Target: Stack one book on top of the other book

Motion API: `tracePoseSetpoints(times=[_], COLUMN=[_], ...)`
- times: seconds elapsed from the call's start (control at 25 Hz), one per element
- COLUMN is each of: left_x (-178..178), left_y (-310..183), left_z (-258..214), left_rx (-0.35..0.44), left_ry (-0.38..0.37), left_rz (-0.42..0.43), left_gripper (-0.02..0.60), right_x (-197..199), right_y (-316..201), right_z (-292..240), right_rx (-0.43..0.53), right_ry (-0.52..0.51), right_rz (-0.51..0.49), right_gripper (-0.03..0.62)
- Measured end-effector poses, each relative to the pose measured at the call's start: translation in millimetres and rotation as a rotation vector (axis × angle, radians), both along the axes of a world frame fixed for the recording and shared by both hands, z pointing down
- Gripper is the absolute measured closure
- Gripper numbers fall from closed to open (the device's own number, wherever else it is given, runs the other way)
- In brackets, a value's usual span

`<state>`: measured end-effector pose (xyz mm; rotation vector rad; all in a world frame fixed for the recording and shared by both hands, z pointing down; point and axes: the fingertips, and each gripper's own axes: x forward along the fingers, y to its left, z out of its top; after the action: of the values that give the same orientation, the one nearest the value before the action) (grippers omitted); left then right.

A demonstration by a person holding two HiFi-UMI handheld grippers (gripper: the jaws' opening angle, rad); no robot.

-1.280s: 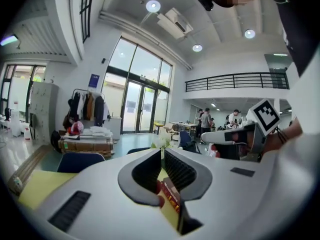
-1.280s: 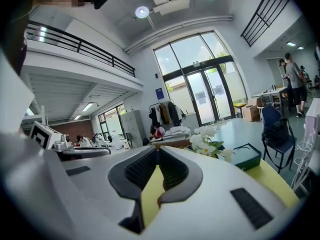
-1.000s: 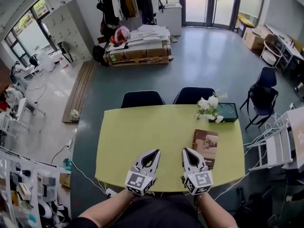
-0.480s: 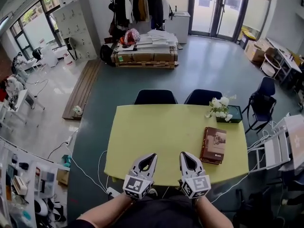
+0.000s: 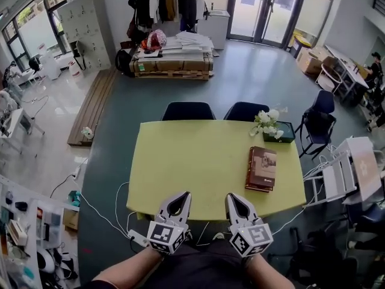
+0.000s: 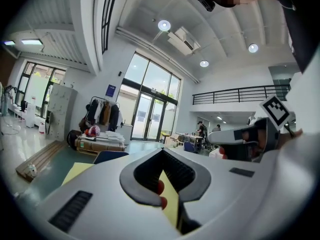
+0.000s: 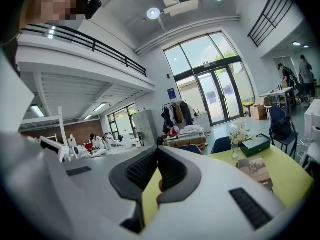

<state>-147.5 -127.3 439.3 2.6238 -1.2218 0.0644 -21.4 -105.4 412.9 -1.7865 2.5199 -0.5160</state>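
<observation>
Left claw (image 5: 180,197) and right claw (image 5: 233,198) backed off yellow bench (image 5: 192,161), both closed, nothing held; brown hardcover books (image 5: 261,168) look stacked, likely done

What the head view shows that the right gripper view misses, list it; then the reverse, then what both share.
Head view only: the person's forearms and the long wooden board on the floor at left.
Right gripper view only: the ceiling lights, the balcony railing, and the right gripper seen along its jaws, shut with nothing between them.
Both: the yellow table, the brown book, the white flowers and the green box.
</observation>
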Motion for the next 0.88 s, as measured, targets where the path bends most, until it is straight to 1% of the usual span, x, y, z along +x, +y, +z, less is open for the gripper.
tracePoseSetpoints(times=[0.12,0.2,0.32,0.4,0.48,0.64,0.8,0.88], left_x=[7,13,21,26,33,49,76,91], left_y=[15,25,45,61,78,119,184,216], left_z=[-26,-42,-60,-64,-58,-32,-20,-10], left_rx=[-0.006,0.007,0.045,0.060,0.049,-0.007,-0.015,-0.033], left_ry=[0.012,0.015,0.023,0.021,0.020,0.008,0.006,-0.002], left_rz=[0.016,0.027,0.022,0.011,-0.001,-0.054,-0.076,-0.079], left_gripper=[0.572,0.572,0.572,0.572,0.572,0.572,0.572,0.572], right_x=[-8,-13,-15,-12,-7,18,56,73], right_y=[10,16,30,45,65,114,175,204], right_z=[-37,-52,-59,-58,-56,-40,-15,-6], right_rx=[0.035,0.054,0.081,0.084,0.083,0.062,0.021,0.016], right_ry=[0.002,0.013,0.052,0.051,0.041,0.032,0.012,0.008], right_rz=[-0.022,-0.046,-0.071,-0.092,-0.120,-0.150,-0.148,-0.150], right_gripper=[0.579,0.579,0.579,0.577,0.578,0.579,0.579,0.579])
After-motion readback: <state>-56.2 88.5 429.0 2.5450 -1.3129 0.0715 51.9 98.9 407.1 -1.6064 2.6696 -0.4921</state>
